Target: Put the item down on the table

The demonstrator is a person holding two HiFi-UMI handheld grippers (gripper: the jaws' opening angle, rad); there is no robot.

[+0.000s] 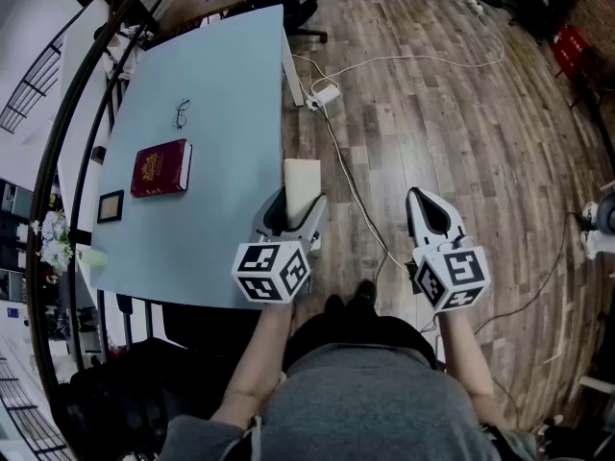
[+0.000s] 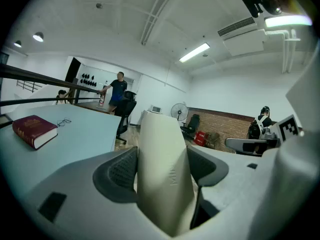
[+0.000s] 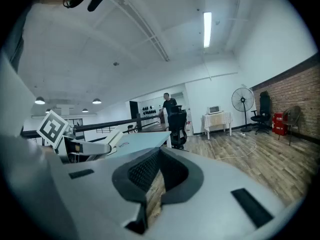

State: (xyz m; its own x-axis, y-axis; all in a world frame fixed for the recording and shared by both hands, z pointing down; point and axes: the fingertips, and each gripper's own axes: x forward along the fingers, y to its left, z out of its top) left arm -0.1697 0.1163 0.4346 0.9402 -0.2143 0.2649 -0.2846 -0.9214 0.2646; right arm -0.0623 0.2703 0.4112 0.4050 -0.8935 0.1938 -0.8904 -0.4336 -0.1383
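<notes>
A cream, flat box-like item [image 1: 302, 181] stands upright between the jaws of my left gripper [image 1: 296, 209], which is shut on it. In the left gripper view the item [image 2: 161, 149] fills the gap between both dark pads [image 2: 121, 170]. It is held in the air just off the right edge of the pale blue table [image 1: 226, 84], near the front corner. My right gripper [image 1: 430, 215] hangs over the wooden floor to the right. Its jaws are shut with nothing in them [image 3: 159, 171].
On the table lie a dark red book [image 1: 160, 167], a pair of glasses [image 1: 182, 113] and a small dark frame [image 1: 110, 206]. A white cable and power strip [image 1: 322, 95] run across the floor. An office chair [image 1: 300, 3] stands at the table's far end. People stand farther back.
</notes>
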